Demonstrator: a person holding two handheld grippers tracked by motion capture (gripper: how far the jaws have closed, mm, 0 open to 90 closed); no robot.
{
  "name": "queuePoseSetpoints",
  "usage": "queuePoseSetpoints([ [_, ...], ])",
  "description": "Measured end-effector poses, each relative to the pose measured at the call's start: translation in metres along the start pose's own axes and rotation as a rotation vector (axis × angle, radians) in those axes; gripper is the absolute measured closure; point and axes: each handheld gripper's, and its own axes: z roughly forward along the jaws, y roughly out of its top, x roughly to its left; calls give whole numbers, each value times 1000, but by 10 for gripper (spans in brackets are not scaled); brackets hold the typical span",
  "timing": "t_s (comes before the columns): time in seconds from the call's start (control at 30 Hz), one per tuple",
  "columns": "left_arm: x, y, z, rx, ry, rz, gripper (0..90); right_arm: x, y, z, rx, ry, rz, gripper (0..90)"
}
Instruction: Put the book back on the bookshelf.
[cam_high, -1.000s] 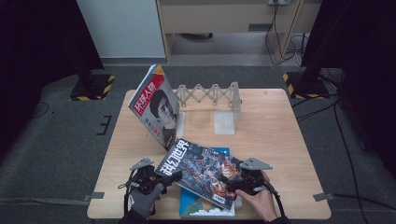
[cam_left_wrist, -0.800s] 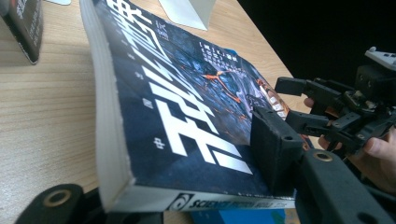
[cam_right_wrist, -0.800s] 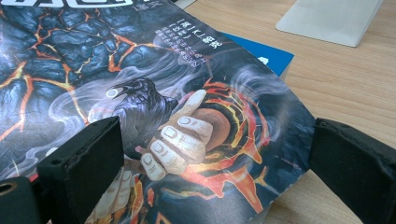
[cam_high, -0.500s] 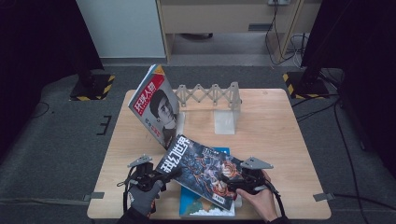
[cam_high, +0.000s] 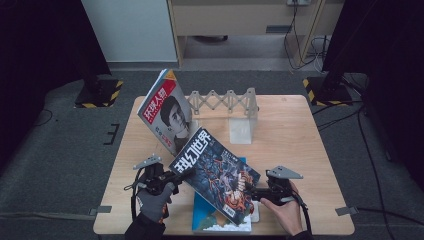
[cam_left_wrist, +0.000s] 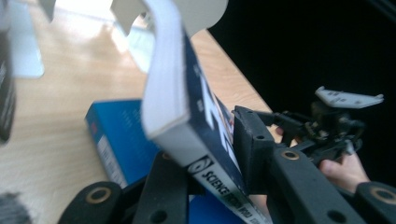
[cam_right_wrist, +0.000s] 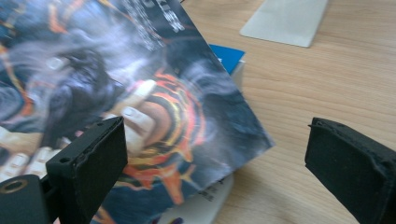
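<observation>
The left tongs (cam_high: 176, 176) have just been closing and now clamp the spine edge of the dark magazine (cam_high: 216, 176) — its left side has come up off the blue book (cam_high: 205, 214) since a second ago, tilting steeply near six o'clock on the surface (cam_high: 295, 135). The right tongs (cam_high: 250, 190) gape wide at the magazine's lower right corner, holding nothing. Up at eleven o'clock, the red magazine (cam_high: 165, 112) leans on the rack (cam_high: 225, 102) — unmoved.

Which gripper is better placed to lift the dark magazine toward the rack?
Left. The left gripper has just been closing on the dark magazine at its spine; the right gripper stands open beside it.
</observation>
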Motion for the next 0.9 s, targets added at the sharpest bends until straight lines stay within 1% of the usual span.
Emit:
queuePoseSetpoints([
  [0.03, -2, 2, 0, -4, -6, 6, 760, -1, 0, -1, -2, -8, 8, 63],
  [0.07, -4, 4, 0, -7, -9, 8, 766, -3, 0, -2, -3, -15, 3, 63],
  [0.17, -10, 11, 1, -13, -24, 20, 780, -8, 1, -5, -11, -31, 15, 63],
  [0.27, -16, 18, 2, -29, -37, 30, 798, -13, 1, -7, -15, -49, 18, 63],
  [0.37, -24, 28, 0, -38, -48, 54, 813, -17, 0, -8, -12, -60, 22, 63],
  [0.4, -28, 31, -1, -41, -45, 64, 818, -19, -1, -8, -12, -65, 26, 63],
  [0.47, -36, 38, -3, -46, -33, 105, 822, -21, -1, -9, -11, -72, 33, 63],
  [0.6, -49, 49, -6, -56, -8, 171, 823, -25, -2, -10, -4, -88, 33, 63],
  [0.63, -52, 51, -6, -59, -2, 181, 822, -26, -2, -10, -5, -91, 33, 63],
  [0.7, -55, 54, -6, -64, -7, 192, 823, -28, -3, -10, 1, -93, 33, 64],
  [0.8, -58, 60, -7, -74, 3, 204, 823, -30, -3, -9, 8, -103, 26, 63],
  [0.9, -59, 66, -10, -99, 6, 202, 823, -32, -4, -10, 9, -109, 25, 63],
])
